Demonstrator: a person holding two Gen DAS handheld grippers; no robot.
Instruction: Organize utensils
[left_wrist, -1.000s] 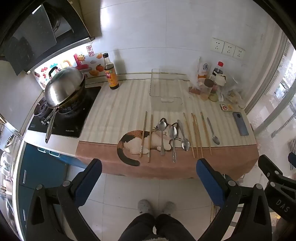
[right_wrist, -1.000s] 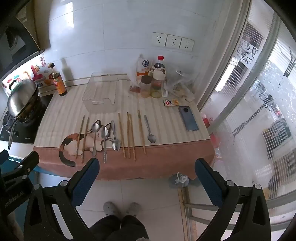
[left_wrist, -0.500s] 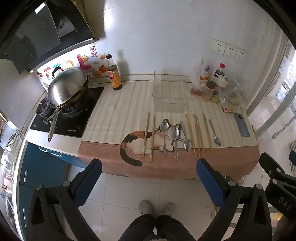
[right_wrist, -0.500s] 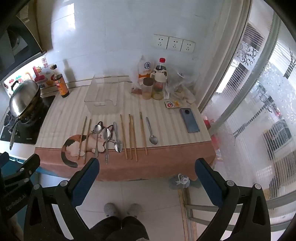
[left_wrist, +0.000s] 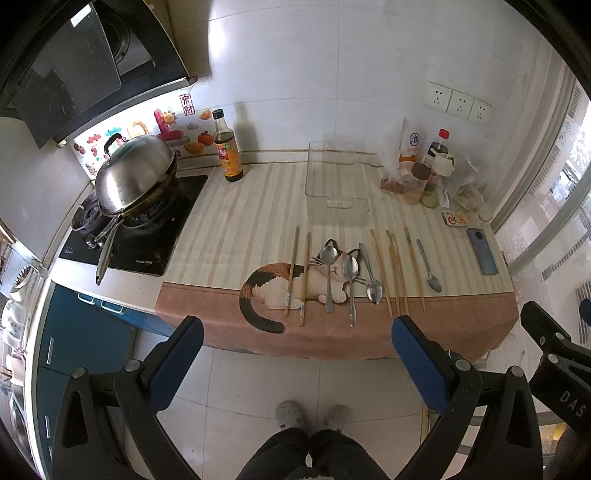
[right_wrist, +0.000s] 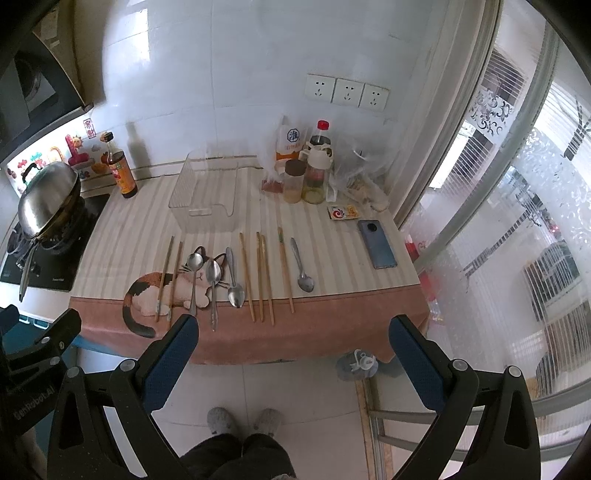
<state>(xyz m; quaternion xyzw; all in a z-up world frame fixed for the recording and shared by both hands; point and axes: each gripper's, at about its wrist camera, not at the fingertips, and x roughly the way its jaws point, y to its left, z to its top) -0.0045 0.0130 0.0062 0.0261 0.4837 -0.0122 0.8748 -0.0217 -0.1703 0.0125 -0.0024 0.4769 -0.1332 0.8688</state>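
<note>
Where striped cloth lies: four spoons (left_wrist: 373, 272), six chopsticks (left_wrist: 395, 271).

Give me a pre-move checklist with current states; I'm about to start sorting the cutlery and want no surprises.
1. Left gripper open and holding nothing: ok.
2. Right gripper open and holding nothing: ok.
3. Clear plastic bin upright with nothing inside: ok.
4. Four spoons, such as the rightmost spoon, lying flat on the cat-print cloth: ok.
5. Chopsticks sorted apart from the spoons: not ok, they lie mixed in one row.
6. Phone lying clear of the utensil row: ok.
</note>
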